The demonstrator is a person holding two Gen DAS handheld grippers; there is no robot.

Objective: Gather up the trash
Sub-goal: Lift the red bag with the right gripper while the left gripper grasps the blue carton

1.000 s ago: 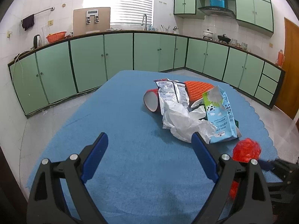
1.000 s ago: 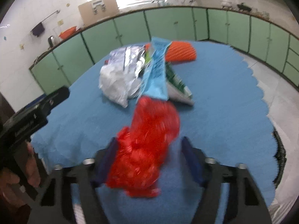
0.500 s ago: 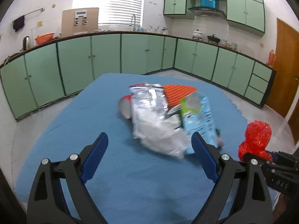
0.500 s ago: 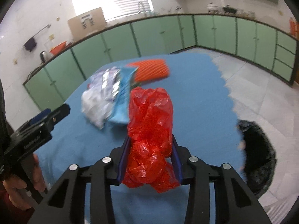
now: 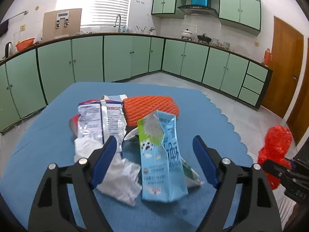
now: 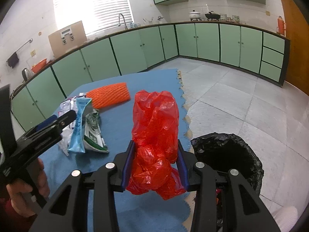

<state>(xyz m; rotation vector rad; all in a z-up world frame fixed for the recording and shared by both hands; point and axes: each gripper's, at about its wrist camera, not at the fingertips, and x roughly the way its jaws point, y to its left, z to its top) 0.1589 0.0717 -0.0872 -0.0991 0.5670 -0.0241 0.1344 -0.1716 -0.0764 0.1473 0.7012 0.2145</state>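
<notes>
Right wrist view: the right gripper [image 6: 154, 166] is squeezing a crumpled red bag [image 6: 156, 135] between its blue pads, over the mat edge, with a black-lined bin [image 6: 227, 154] sitting just beyond on the floor. Left wrist view: the left gripper [image 5: 154, 162] is closing but not pressing anything yet, its fingers [image 5: 104, 160] straddling a blue carton [image 5: 164, 164] lying on the mat [image 5: 48, 135], with white paper [image 5: 123, 179], a foil wrapper [image 5: 100, 119] and orange netting [image 5: 150, 110] further back.

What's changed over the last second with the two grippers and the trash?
The right gripper closed on the red plastic bag, lifted it off the blue mat and swung toward the black-lined bin. The left gripper advanced until it straddles the blue milk carton, its jaws closing, nothing gripped. The pile itself stayed put.
</notes>
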